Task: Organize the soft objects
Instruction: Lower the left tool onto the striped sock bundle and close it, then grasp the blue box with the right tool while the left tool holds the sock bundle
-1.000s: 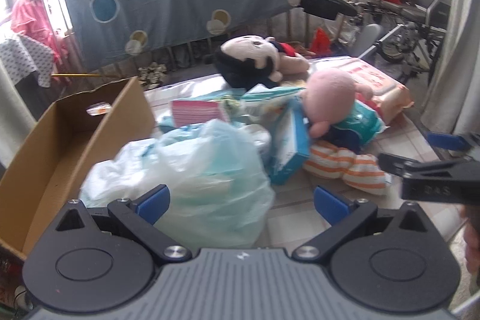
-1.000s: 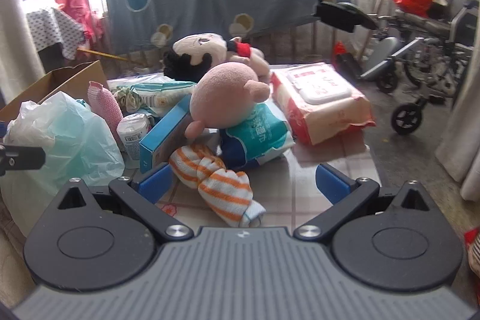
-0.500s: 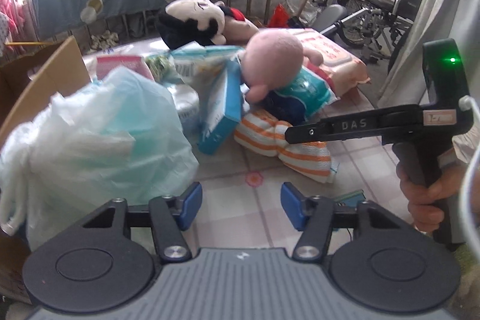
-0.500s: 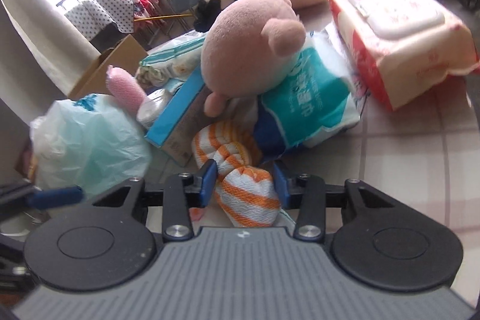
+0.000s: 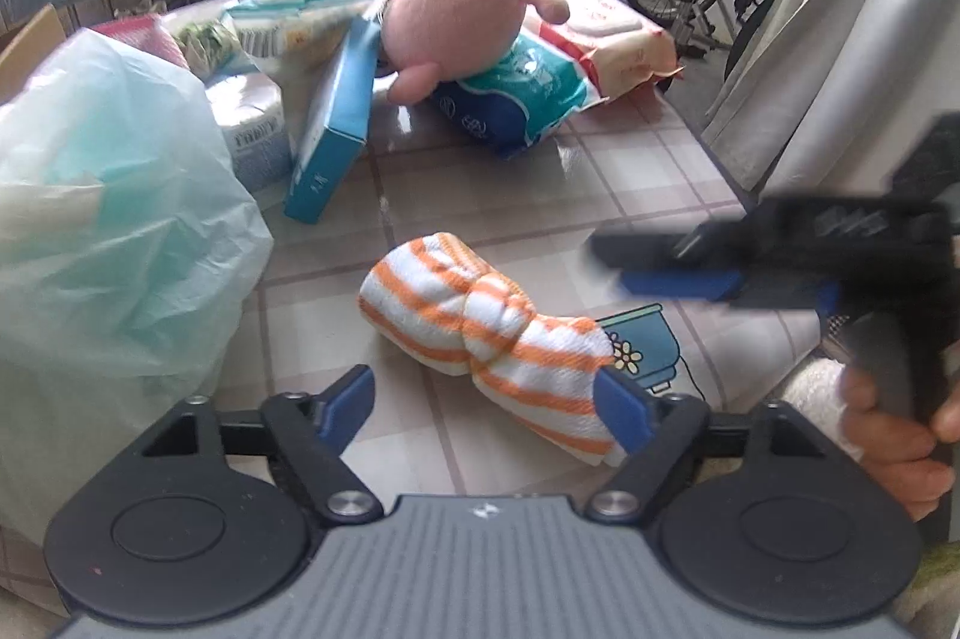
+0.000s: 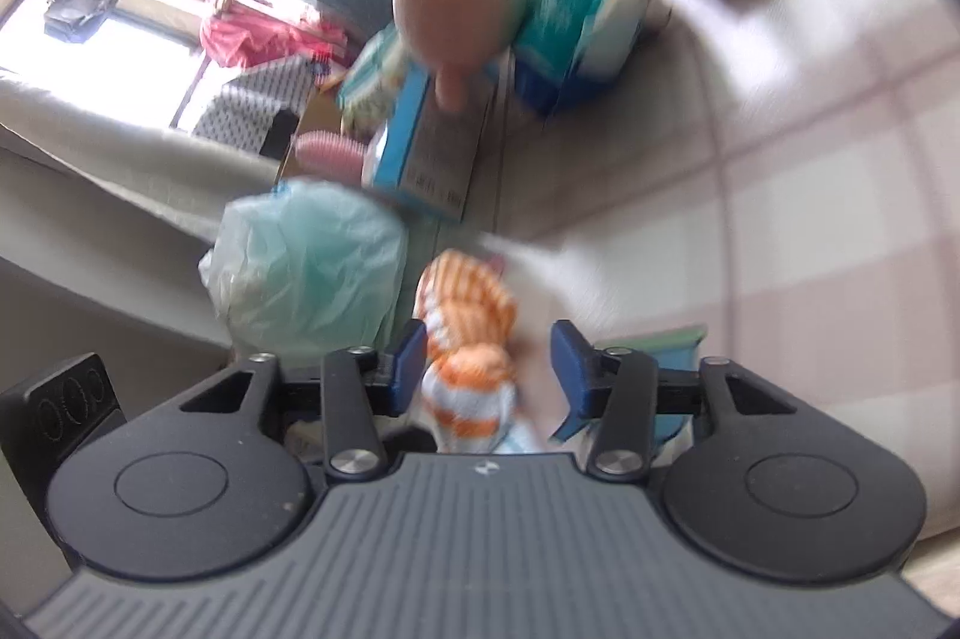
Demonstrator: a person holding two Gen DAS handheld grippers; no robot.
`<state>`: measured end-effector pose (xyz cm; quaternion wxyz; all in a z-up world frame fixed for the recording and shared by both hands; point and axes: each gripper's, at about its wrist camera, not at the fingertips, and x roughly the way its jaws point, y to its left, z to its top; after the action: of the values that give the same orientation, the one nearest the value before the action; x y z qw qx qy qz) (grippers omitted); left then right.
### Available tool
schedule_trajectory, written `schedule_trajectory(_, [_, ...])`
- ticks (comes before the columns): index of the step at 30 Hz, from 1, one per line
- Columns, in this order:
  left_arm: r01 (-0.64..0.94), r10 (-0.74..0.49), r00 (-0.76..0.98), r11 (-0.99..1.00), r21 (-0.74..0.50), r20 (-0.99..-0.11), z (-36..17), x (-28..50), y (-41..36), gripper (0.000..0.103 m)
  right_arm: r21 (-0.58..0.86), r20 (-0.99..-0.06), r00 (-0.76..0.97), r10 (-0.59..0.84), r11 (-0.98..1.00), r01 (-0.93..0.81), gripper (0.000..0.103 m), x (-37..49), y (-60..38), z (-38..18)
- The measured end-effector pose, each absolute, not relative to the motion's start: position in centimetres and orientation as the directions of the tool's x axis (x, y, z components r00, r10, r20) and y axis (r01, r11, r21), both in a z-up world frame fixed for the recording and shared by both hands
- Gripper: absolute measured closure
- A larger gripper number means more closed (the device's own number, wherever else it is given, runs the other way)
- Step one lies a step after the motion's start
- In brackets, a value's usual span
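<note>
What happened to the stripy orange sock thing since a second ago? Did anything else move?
The striped orange-and-white bundle was tucked against the pink plush; now it lies alone on the tablecloth, pulled nearer. The right gripper had closed on it; its jaws are now apart, so it seems let go. The left gripper closed partway, then reopened. The green plastic bag, blue box and plush stayed put.

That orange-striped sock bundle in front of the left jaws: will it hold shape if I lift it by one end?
The orange-striped sock bundle is knitted cloth cinched at the middle, so it probably sags either side of a grip. It looks light for its bulk. Lying lengthwise on the tiled tablecloth, it may roll a little if nudged sideways.
</note>
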<state>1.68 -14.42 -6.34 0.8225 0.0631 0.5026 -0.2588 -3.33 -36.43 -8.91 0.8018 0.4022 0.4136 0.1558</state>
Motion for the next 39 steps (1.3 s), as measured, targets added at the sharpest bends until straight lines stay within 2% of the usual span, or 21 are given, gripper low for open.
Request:
schedule_trajectory(3, [0.448, -0.360, 0.327, 0.873, -0.192, -0.874, -7.1, 3.0, -15.1, 0.016, 0.736, -0.525, 0.697, 0.489, 0.672, 0.083, 0.036, -4.3, -38.1, -7.0])
schedule_trajectory(8, [0.384, -0.352, 0.312, 0.896, -0.222, -0.882, -8.2, 5.1, -16.4, 0.014, 0.708, -0.498, 0.752, 0.432, 0.704, 0.065, 0.034, -4.4, -39.6, -5.9])
schedule_trajectory(14, [0.369, -0.331, 0.314, 0.906, -0.207, -0.890, -9.1, 6.3, -17.6, 0.015, 0.626, -0.523, 0.770, 0.367, 0.778, 0.054, 0.034, -4.3, -39.0, -5.9])
schedule_trajectory(17, [0.380, -0.336, 0.335, 0.903, -0.201, -0.880, -9.0, 6.5, -17.6, 0.027, 0.586, -0.533, 0.774, 0.343, 0.809, 0.045, 0.034, -4.0, -38.7, -5.4])
schedule_trajectory(20, [0.378, -0.362, 0.334, 0.897, -0.229, -0.870, -9.0, 6.8, -16.9, 0.048, 0.580, -0.526, 0.782, 0.334, 0.813, 0.042, 0.033, -3.8, -38.8, -4.9])
schedule_trajectory(21, [0.376, -0.374, 0.325, 0.894, -0.244, -0.868, -8.9, 6.9, -16.5, 0.058, 0.583, -0.525, 0.783, 0.333, 0.811, 0.046, 0.033, -3.7, -38.9, -4.9])
schedule_trajectory(22, [0.373, -0.384, 0.317, 0.891, -0.258, -0.867, -8.9, 7.0, -16.2, 0.061, 0.586, -0.526, 0.783, 0.332, 0.809, 0.051, 0.033, -3.6, -38.9, -4.9])
schedule_trajectory(27, [0.380, -0.380, 0.307, 0.889, -0.254, -0.872, -8.4, 5.9, -14.6, 0.063, 0.593, -0.546, 0.767, 0.337, 0.802, 0.070, 0.033, -3.1, -38.7, -5.0])
schedule_trajectory(32, [0.380, -0.381, 0.302, 0.889, -0.256, -0.874, -8.3, 4.3, -12.6, 0.064, 0.654, -0.547, 0.725, 0.419, 0.754, 0.057, 0.033, -1.0, -37.7, -5.1])
schedule_trajectory(34, [0.375, -0.379, 0.308, 0.891, -0.255, -0.873, -8.4, 3.9, -12.0, 0.064, 0.685, -0.537, 0.701, 0.470, 0.728, 0.037, 0.037, 0.8, -36.7, -5.4])
schedule_trajectory(36, [0.369, -0.377, 0.312, 0.894, -0.254, -0.872, -8.4, 3.8, -11.7, 0.064, 0.694, -0.542, 0.674, 0.502, 0.719, 0.022, 0.045, 3.1, -35.4, -5.9])
schedule_trajectory(39, [0.368, -0.376, 0.315, 0.895, -0.253, -0.872, -8.3, 3.7, -11.5, 0.063, 0.701, -0.555, 0.637, 0.535, 0.713, 0.012, 0.047, 6.4, -33.4, -6.7])
